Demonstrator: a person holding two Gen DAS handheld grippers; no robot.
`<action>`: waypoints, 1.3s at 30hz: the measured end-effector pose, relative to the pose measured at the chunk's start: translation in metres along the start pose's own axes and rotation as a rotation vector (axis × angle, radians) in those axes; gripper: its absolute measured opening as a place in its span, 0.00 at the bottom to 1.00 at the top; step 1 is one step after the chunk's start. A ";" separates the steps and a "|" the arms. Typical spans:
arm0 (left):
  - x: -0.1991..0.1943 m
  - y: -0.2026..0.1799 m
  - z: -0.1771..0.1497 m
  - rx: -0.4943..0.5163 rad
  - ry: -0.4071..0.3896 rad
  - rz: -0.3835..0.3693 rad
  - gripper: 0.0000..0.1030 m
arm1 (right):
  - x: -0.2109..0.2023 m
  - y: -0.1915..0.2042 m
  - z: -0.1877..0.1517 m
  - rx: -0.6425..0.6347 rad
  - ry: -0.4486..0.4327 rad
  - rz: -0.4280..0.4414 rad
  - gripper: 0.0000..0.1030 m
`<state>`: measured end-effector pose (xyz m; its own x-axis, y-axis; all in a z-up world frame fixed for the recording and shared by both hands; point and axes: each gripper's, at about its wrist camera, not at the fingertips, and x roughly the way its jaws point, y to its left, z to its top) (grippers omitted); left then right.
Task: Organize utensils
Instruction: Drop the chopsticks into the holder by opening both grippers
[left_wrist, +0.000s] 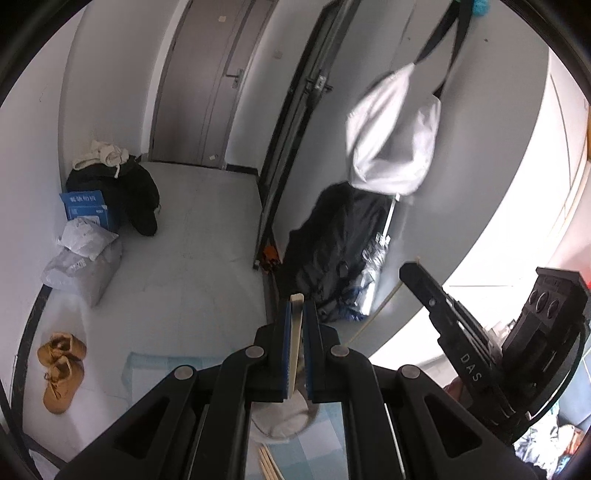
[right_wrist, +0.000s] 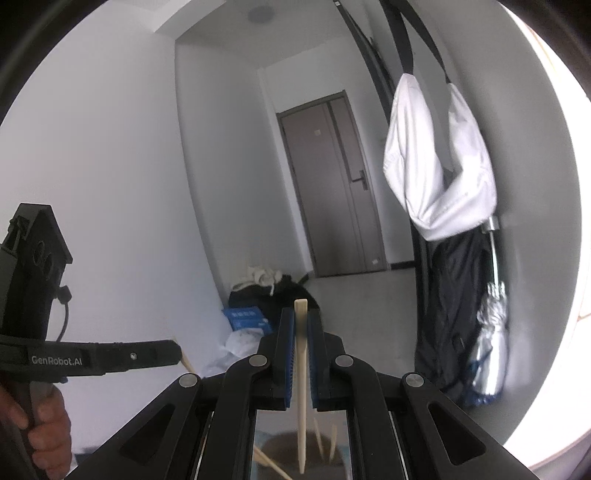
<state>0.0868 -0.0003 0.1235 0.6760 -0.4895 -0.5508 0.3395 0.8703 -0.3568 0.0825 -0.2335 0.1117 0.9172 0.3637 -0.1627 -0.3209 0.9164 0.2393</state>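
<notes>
My left gripper (left_wrist: 296, 308) is shut on a pale chopstick (left_wrist: 295, 343) that stands upright between its blue pads, with a whitish holder (left_wrist: 280, 417) below it. My right gripper (right_wrist: 301, 319) is shut on another pale chopstick (right_wrist: 301, 387), its tip pointing down toward a round dark container (right_wrist: 291, 454) that holds several chopsticks (right_wrist: 319, 441). The right gripper also shows in the left wrist view (left_wrist: 439, 306), off to the right, with a chopstick (left_wrist: 376, 310) across it. The left gripper shows at the left of the right wrist view (right_wrist: 110, 360).
More chopsticks (left_wrist: 267, 463) lie on a blue checked surface below the left gripper. Beyond are a grey door (right_wrist: 332, 184), a white bag (right_wrist: 439, 162) hung on the wall, dark clothes (left_wrist: 340, 251), an umbrella (right_wrist: 491, 332), brown boots (left_wrist: 61, 369) and bags (left_wrist: 83, 258) on the floor.
</notes>
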 end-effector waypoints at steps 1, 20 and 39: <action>0.003 0.003 0.003 -0.004 0.003 -0.002 0.02 | 0.008 0.000 0.000 0.001 0.004 0.002 0.06; 0.055 0.023 -0.011 0.023 0.080 0.019 0.02 | 0.066 -0.007 -0.054 -0.077 0.142 0.026 0.09; 0.028 0.012 -0.032 0.106 0.059 0.237 0.55 | -0.024 -0.026 -0.082 0.028 0.145 -0.101 0.53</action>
<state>0.0887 -0.0052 0.0794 0.7065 -0.2711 -0.6537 0.2453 0.9603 -0.1330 0.0492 -0.2529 0.0309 0.8999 0.2926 -0.3234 -0.2204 0.9450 0.2415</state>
